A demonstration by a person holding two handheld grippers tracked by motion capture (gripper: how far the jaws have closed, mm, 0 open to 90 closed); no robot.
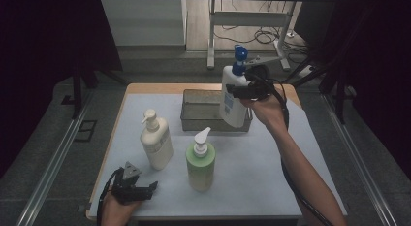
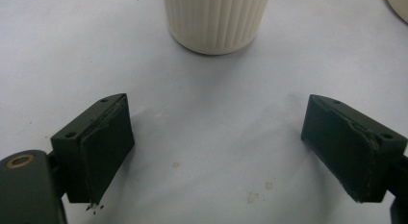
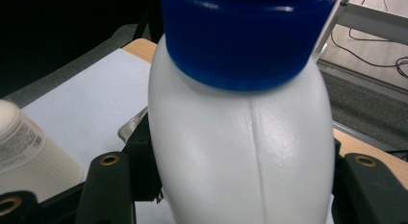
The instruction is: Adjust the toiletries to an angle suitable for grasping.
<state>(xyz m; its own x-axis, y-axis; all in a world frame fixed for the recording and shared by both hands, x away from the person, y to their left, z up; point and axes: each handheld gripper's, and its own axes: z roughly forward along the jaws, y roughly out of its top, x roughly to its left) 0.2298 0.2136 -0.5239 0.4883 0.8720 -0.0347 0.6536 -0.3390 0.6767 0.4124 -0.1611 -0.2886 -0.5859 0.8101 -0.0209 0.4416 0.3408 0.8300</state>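
Your right gripper (image 1: pixel 241 91) has its jaws about half open and clamped on the white bottle (image 1: pixel 231 97), one jaw on each side of its upper body just under the blue cap (image 1: pixel 239 55). In the right gripper view the bottle (image 3: pixel 243 156) stands between the two jaws with the cap (image 3: pixel 245 36) right above them. You hold the bottle upright, tilted a little, and lifted over the near right corner of the metal tray (image 1: pixel 194 114) at the back of the table; its lower end hangs in front of the tray's near rim, and whether it touches the tray cannot be told. Your left gripper (image 1: pixel 145 191) rests at the near left edge of the white mat (image 1: pixel 252 172), jaws spread wide with nothing between them; in the left gripper view bare mat lies between the pads (image 2: pixel 103 152), and the ribbed base of the cream bottle (image 2: pixel 216 19) stands ahead, well apart from them. In the high view the cream bottle (image 1: pixel 156 141) stands just beyond your left gripper, and the green bottle (image 1: pixel 200 163) with its white pump stands just to its right, nearer you. Both are upright and well apart from the bottle you hold.
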